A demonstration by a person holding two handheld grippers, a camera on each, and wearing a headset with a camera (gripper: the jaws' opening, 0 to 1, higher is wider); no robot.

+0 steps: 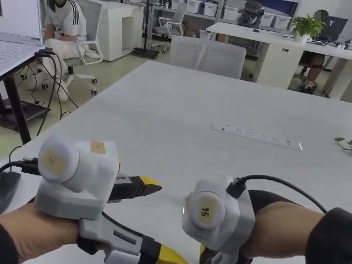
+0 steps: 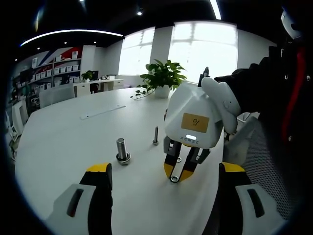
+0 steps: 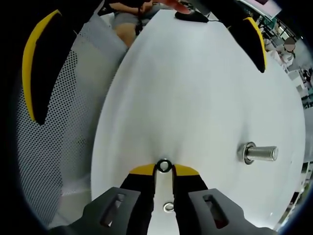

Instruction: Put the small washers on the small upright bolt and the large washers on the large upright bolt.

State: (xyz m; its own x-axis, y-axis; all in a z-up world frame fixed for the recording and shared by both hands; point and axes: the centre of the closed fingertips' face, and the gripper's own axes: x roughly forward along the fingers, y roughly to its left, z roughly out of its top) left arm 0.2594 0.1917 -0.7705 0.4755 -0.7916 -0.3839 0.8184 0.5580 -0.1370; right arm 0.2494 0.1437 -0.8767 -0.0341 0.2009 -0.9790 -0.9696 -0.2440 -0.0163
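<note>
Near the centre of the left gripper view, a washer [image 2: 174,179] is pinched in the nearly closed jaws of the right gripper [image 2: 177,174], the small upright bolt [image 2: 155,135] is seen just to their upper left, and the left gripper [image 2: 164,169] is held wide open, empty.

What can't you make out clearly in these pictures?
Left gripper view: the washer count at the base of the large bolt, too small.
Right gripper view: the loose washer, partly hidden between the right gripper jaws.
Head view: the power strip markings, too small.
</note>
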